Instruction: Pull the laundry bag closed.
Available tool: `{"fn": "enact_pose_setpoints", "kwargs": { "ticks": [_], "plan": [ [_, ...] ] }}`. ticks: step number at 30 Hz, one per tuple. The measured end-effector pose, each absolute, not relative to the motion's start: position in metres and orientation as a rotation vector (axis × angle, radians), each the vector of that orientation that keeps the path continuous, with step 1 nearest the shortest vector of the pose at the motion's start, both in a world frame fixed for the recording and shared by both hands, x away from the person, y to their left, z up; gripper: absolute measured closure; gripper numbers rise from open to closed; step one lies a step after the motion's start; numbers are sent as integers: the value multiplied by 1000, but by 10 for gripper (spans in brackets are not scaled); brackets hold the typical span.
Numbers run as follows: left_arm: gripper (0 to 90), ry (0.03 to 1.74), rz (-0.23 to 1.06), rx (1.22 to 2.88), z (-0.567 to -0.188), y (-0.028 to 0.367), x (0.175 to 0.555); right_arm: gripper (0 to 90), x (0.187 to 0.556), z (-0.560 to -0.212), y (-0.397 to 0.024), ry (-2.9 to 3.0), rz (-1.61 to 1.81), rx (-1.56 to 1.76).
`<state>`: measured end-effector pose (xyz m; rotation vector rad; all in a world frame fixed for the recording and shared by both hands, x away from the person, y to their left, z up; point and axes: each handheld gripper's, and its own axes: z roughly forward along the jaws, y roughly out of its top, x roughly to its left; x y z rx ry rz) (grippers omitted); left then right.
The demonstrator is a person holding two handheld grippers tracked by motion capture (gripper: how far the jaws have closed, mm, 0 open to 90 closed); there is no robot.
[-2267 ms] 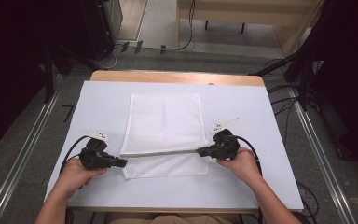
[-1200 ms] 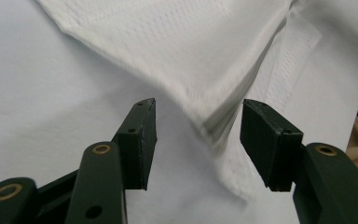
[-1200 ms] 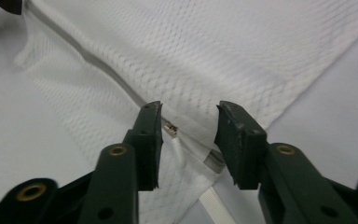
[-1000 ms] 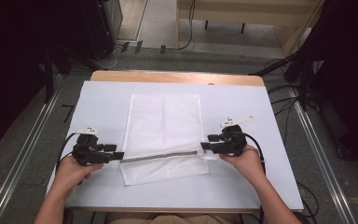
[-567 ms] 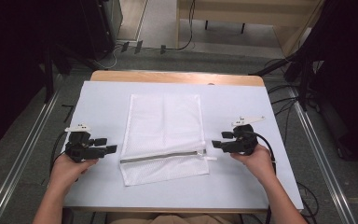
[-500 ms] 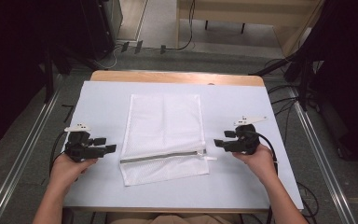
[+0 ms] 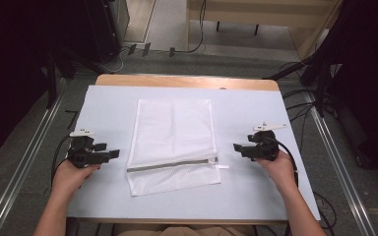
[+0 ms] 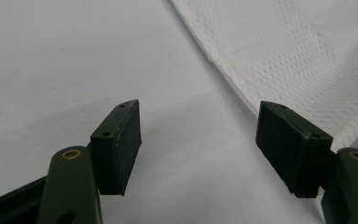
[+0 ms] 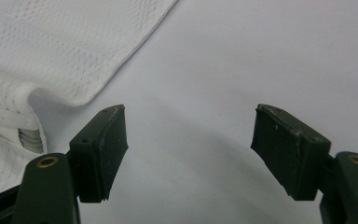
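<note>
A white mesh bag [image 7: 173,132] lies flat in the middle of the table, its grey zipper [image 7: 172,165] running across near the front. My left gripper [image 7: 112,154] sits left of the bag, apart from it. Its jaws have just been opening and stand open over bare table [image 8: 198,140], with the bag's edge [image 8: 307,56] off to the upper right. My right gripper [image 7: 237,147] is right of the bag, also clear of it. Its jaws have likewise just been opening and hold nothing [image 9: 189,149]. The bag's corner [image 9: 65,42] and zipper end [image 9: 28,140] lie to its left.
A pale sheet covers the table [image 7: 256,196], with a wooden strip [image 7: 187,81] along the far edge. Metal rails [image 7: 339,172] run down both sides. Cables [image 7: 300,93] lie on the floor, and dark equipment stands at the back left.
Both grippers let go of the bag's zipper ends and drew outward, left to the left and right to the right. The bag settled flat on the table.
</note>
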<state>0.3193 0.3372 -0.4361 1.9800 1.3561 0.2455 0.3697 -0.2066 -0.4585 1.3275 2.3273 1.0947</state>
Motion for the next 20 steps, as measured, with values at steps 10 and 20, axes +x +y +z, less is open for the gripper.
{"fn": "enact_pose_setpoints", "kwargs": {
  "ticks": [10,20],
  "plan": [
    [271,1385,303,2008,-441,336,322,205,370,-461,-207,2362,1090,1297],
    [243,1385,356,2008,-443,335,322,197,371,-469,-209,2368,964,1259]
  ]
}}
